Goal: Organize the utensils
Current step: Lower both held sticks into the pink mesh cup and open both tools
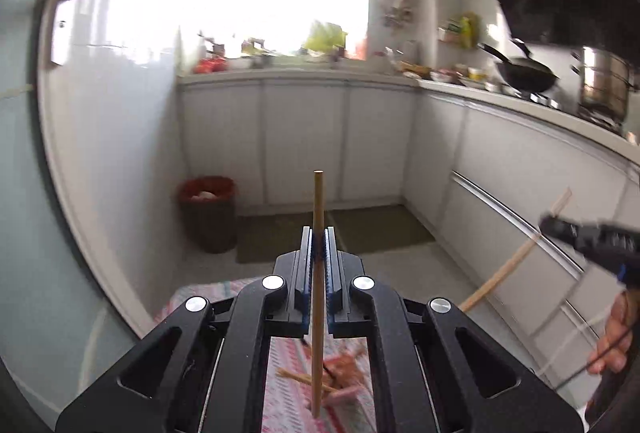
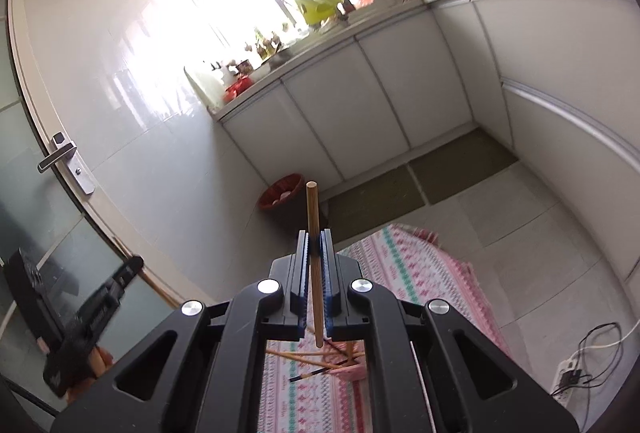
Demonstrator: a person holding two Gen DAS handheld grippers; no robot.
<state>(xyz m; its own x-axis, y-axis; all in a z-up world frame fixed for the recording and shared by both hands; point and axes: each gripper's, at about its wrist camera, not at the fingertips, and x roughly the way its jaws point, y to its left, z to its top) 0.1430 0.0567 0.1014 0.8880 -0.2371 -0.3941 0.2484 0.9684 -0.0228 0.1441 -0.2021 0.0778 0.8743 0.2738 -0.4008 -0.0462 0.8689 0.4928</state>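
My left gripper (image 1: pixel 319 233) is shut on a wooden chopstick (image 1: pixel 318 201) that stands upright between its jaws, high above the table. My right gripper (image 2: pixel 315 235) is shut on another wooden chopstick (image 2: pixel 313 209), also upright. In the left wrist view the right gripper (image 1: pixel 548 225) shows at the right edge with its chopstick (image 1: pixel 504 273) slanting down. In the right wrist view the left gripper (image 2: pixel 132 265) shows at lower left, blurred. Several chopsticks (image 2: pixel 316 355) lie by a pink holder (image 2: pixel 354 367) on the patterned cloth (image 2: pixel 420 273) below.
White kitchen cabinets (image 1: pixel 300 137) run along the back and right. A red bin (image 1: pixel 208 213) stands on the floor. A wok (image 1: pixel 524 73) and a steel pot (image 1: pixel 604 85) sit on the counter. A door with a handle (image 2: pixel 60 157) is at the left. A power strip (image 2: pixel 568 381) lies on the floor.
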